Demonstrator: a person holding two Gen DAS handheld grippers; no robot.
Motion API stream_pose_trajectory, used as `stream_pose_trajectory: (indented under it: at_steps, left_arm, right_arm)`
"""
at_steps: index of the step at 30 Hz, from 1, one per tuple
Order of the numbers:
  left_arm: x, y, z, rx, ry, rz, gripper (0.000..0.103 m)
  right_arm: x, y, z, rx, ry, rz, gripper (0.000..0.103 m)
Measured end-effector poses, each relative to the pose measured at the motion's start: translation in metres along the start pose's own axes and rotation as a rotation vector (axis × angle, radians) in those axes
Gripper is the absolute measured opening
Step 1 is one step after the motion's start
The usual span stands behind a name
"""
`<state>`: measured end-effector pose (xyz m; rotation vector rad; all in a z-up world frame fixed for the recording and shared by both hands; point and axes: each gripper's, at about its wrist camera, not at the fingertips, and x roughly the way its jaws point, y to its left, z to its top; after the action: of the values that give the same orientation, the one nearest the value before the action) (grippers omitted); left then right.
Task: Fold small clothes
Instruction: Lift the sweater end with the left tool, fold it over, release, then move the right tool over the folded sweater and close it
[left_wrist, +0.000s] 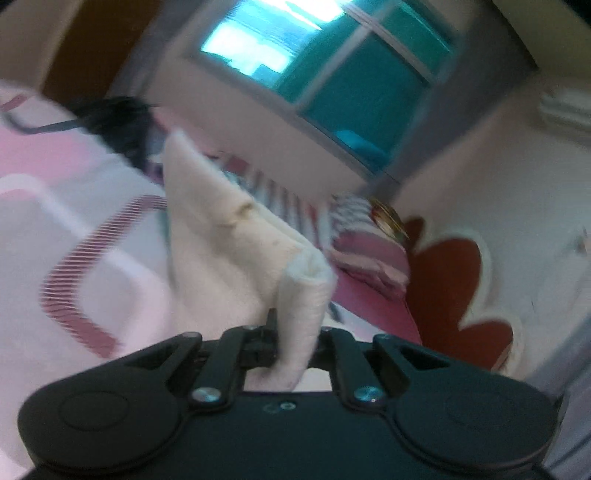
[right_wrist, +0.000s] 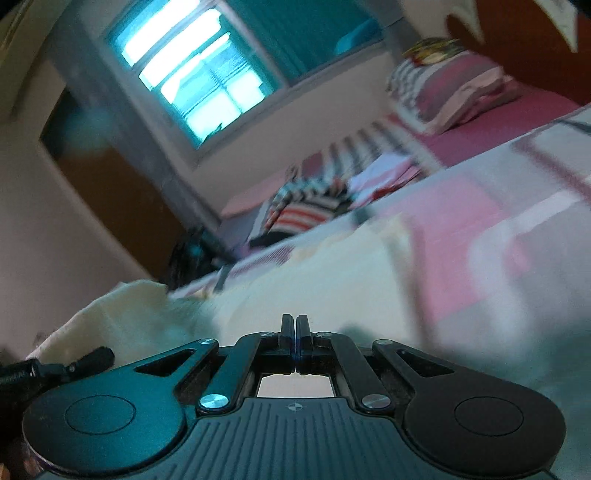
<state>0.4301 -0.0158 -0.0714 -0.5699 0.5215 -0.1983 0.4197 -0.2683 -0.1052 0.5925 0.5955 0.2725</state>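
Observation:
In the left wrist view my left gripper (left_wrist: 295, 332) is shut on a bunched edge of a small cream knitted garment (left_wrist: 229, 240), which hangs lifted above the pink patterned bedspread (left_wrist: 74, 221). In the right wrist view my right gripper (right_wrist: 294, 328) is shut with its jaws pressed together and nothing visible between them. The cream garment (right_wrist: 122, 314) shows to its left and ahead, over the bedspread (right_wrist: 461, 229). Both views are blurred.
Striped pillows (right_wrist: 443, 85) and folded striped clothes (right_wrist: 306, 206) lie at the far side of the bed. A dark object (left_wrist: 118, 122) sits on the bedspread behind the garment. A window (right_wrist: 192, 74) and a headboard with a red flower shape (left_wrist: 454, 295) stand beyond.

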Motion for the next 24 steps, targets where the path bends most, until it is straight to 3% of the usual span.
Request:
stream_pose_trajectory:
  at_steps: [7,10,11,12,14,16,18,19,20,24]
  left_arm:
    - [0.043,-0.066,-0.060,0.121,0.151,-0.028,0.007]
    - [0.063,-0.081,-0.089,0.145,0.311,-0.043,0.023]
    - [0.057,-0.086,-0.094,0.156,0.323,-0.074,0.034]
    - [0.048,-0.091,-0.095,0.172,0.314,-0.111,0.050]
    - [0.021,-0.091,-0.085,0.185,0.239,-0.156,0.066]
    - [0.005,-0.077,-0.065,0.175,0.171,-0.118,0.065]
    - [0.002,-0.056,-0.044,0.162,0.107,-0.030,0.063]
    - [0.006,-0.043,-0.034,0.165,0.099,0.034,0.062]
    - [0.011,-0.032,-0.027,0.166,0.106,0.099,0.061]
    - [0.037,-0.003,-0.021,0.196,0.174,0.219,0.058]
  right_arm:
    - [-0.055,-0.048,0.018,0.025,-0.035,-0.071,0.000]
    - [-0.071,-0.063,0.019,0.043,-0.033,-0.070,0.000]
    - [-0.075,-0.066,0.019,0.042,-0.038,-0.070,0.004]
    - [-0.079,-0.067,0.020,0.032,-0.048,-0.089,0.036]
    - [-0.085,-0.063,0.020,0.005,-0.085,-0.116,0.078]
    - [-0.088,-0.057,0.020,-0.029,-0.104,-0.061,0.077]
    - [-0.082,-0.052,0.023,-0.028,-0.065,-0.002,0.056]
    - [-0.077,-0.048,0.024,-0.026,-0.043,0.022,0.053]
    - [-0.071,-0.044,0.023,-0.027,-0.021,0.045,0.050]
    - [-0.043,-0.027,0.014,-0.051,0.040,0.080,0.048]
